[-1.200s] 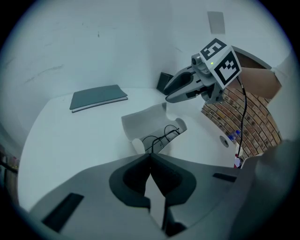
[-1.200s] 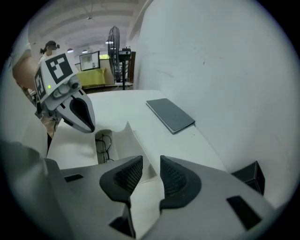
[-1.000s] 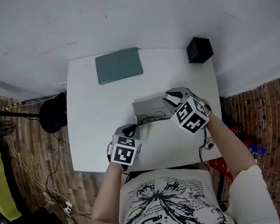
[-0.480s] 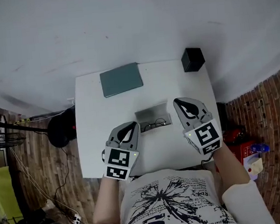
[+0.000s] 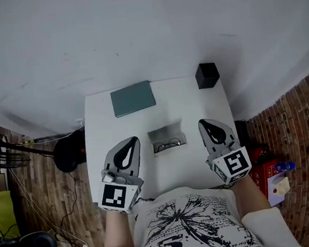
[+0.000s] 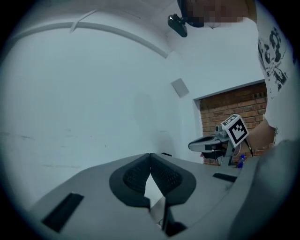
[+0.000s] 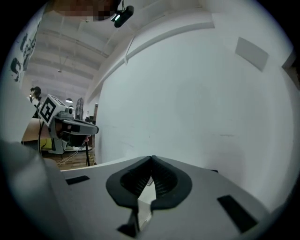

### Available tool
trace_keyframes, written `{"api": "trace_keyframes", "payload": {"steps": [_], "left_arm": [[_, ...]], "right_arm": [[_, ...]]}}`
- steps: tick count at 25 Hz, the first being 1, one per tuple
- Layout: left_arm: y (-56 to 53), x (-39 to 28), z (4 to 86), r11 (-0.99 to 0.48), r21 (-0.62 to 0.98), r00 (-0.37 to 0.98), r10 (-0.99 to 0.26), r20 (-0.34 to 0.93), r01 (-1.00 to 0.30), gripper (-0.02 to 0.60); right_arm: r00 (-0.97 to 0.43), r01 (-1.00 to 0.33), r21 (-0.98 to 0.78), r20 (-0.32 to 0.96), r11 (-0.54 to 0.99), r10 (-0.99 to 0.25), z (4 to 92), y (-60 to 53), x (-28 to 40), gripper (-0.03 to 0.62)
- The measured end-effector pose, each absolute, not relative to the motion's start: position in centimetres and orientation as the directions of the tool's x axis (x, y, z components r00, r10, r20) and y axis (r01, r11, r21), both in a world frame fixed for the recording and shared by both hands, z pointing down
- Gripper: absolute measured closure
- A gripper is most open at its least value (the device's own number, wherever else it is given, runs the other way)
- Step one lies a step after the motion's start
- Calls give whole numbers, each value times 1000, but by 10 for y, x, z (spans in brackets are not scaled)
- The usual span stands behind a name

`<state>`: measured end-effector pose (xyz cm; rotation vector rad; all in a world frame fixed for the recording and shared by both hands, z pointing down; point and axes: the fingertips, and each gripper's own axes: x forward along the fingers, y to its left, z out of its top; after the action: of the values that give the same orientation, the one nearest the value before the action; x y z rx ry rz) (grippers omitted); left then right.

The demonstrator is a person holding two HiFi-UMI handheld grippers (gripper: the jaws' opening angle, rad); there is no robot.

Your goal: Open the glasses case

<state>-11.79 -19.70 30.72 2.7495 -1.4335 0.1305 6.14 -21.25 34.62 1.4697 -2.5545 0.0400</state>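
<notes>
Roughly in the middle of the head view the glasses case [image 5: 166,132] stands open on the white table [image 5: 103,122], with its lid raised toward the top of the frame; a pair of glasses [image 5: 168,144] lies inside it; the case is between the two tools and touches neither of them. To its left in the frame is the left gripper [image 5: 130,144] and to its right the right gripper [image 5: 207,126]; both appear over the near edge of the table, with their tips toward the top of the picture and their marker cubes at the lower end. In the left gripper view the dark ribbed pads [image 6: 135,176] meet at their tips and nothing is between them, so these jaws are pressed together and empty; behind them is a pale wall, and the other gripper shows at the right of that frame. In the right gripper view the pads [image 7: 164,180] are likewise closed tip to tip, with nothing pinched. On the far part of the table, to the upper left of the case, lies a flat grey-green notebook [image 5: 133,98]; at the upper right corner of the table stands a small black box [image 5: 207,75]; both are well apart from the case. At the bottom of the head view the person's printed white shirt [image 5: 191,225] is visible.
</notes>
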Motion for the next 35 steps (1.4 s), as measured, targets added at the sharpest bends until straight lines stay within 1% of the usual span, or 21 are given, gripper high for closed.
{"api": "trace_keyframes", "payload": {"steps": [8,13,25,29,32,35], "left_arm": [[-205,-133,307,-527,6,526,-847,76,-850,568],[-204,-136,317,-525,-34,515,-844,147,-850,568],[-205,-134,321,-521,-47,508,-845,168,-852,568],[-206,-129,314,-517,-9,514,-852,99,-856,568],[-204,-131,322,-521,-33,510,-845,161,-853,568],[-202,-131,323,-519,-39,506,-845,176,-854,568]], "right_arm": [[-503,-850,93,148,518,-852,338,-212,60,582],[-521,-840,91,144,536,-841,338,-211,56,582],[-535,-833,89,128,547,-835,340,-212,49,582],[-540,-830,87,124,551,-833,340,-211,46,582],[-540,-828,95,130,553,-831,341,-212,44,582],[-541,-827,93,131,554,-831,341,-212,45,582]]}}
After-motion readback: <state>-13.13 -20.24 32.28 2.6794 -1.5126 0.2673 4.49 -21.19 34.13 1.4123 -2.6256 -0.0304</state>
